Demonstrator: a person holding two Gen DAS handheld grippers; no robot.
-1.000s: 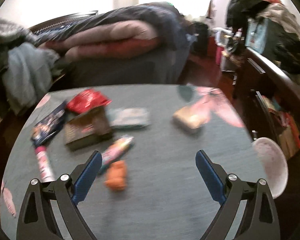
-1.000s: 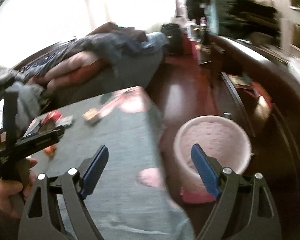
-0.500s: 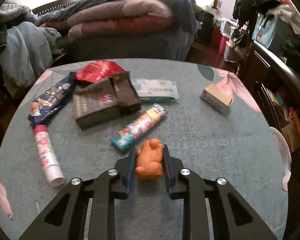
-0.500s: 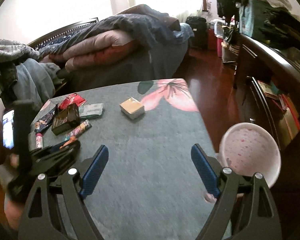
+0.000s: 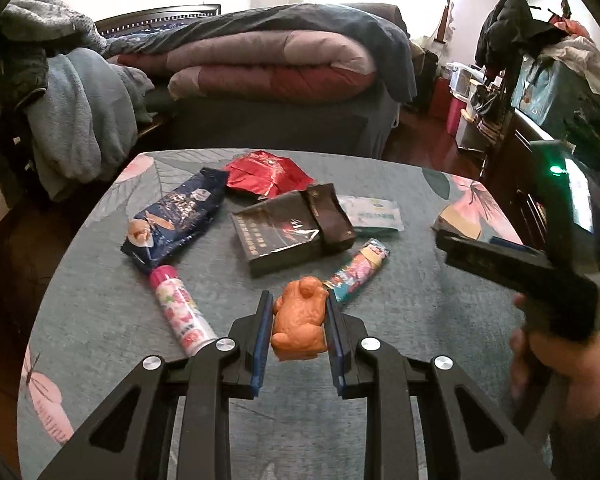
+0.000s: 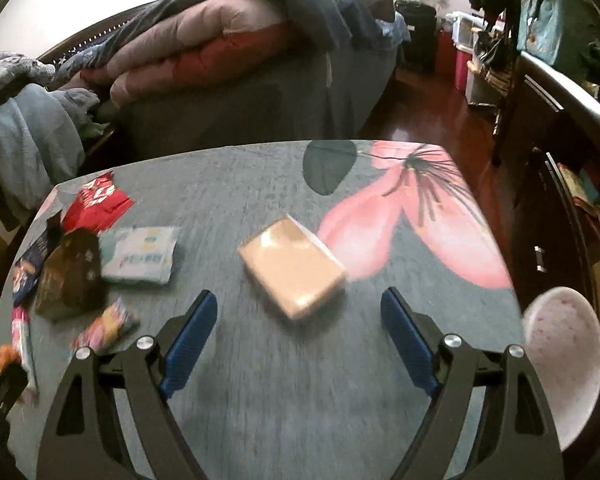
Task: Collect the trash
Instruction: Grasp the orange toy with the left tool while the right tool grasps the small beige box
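Observation:
My left gripper (image 5: pixel 296 312) is shut on an orange animal-shaped lump (image 5: pixel 300 326) just above the grey flowered tablecloth (image 5: pixel 400 340). Beyond it lie a colourful candy wrapper (image 5: pixel 358 270), a dark box (image 5: pixel 284 234), a blue snack bag (image 5: pixel 176 220), a red packet (image 5: pixel 268 174), a white wipes pack (image 5: pixel 374 214) and a pink-flowered tube (image 5: pixel 180 312). My right gripper (image 6: pixel 298 310) is open and empty, close before a tan box (image 6: pixel 292 266). A pink-speckled white bin (image 6: pixel 564 360) stands off the table's right edge.
A bed with folded quilts (image 5: pixel 268 64) stands behind the table. A dark cabinet (image 6: pixel 560 160) runs along the right, past red wood floor (image 6: pixel 432 120). The right gripper and hand (image 5: pixel 556 288) show at the right of the left wrist view.
My left gripper closed on the orange lump and has lifted it slightly. My right gripper swung from the bin side over the table and closer to the tan box, staying open.

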